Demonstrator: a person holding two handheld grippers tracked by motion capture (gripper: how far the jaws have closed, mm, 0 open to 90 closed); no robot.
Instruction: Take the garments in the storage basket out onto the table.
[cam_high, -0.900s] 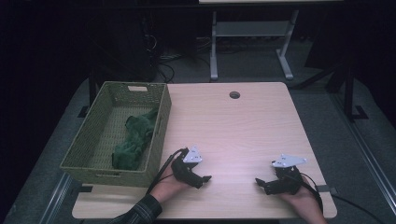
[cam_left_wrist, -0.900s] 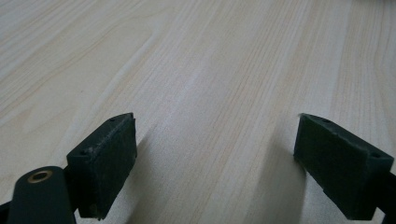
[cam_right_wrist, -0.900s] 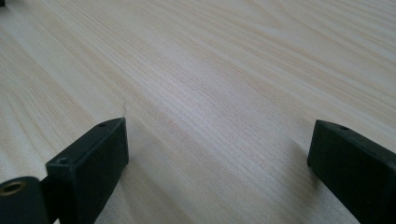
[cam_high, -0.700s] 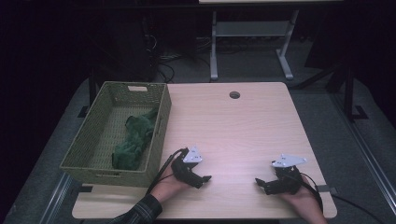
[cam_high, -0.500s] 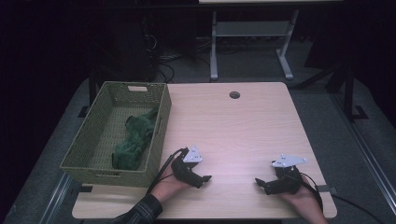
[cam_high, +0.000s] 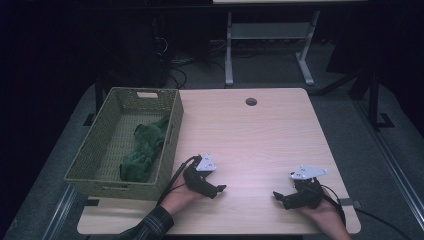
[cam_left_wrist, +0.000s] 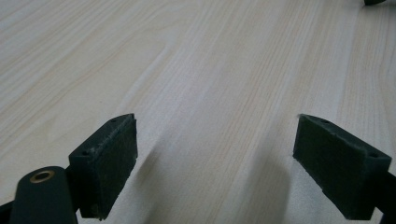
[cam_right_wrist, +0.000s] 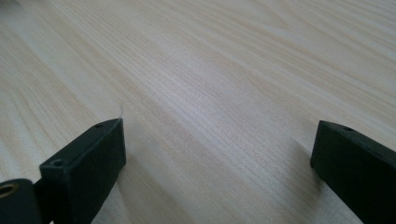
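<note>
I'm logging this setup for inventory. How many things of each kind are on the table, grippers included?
Woven basket: 1
Green cloth, lying in the basket: 1
Handheld grippers, left gripper and right gripper, both open and resting on the table: 2
Total: 4

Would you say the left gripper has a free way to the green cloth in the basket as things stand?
Probably yes. The left gripper sits open beside the basket, whose top is open, so it would only need to lift over the near wall to reach the green cloth.
</note>
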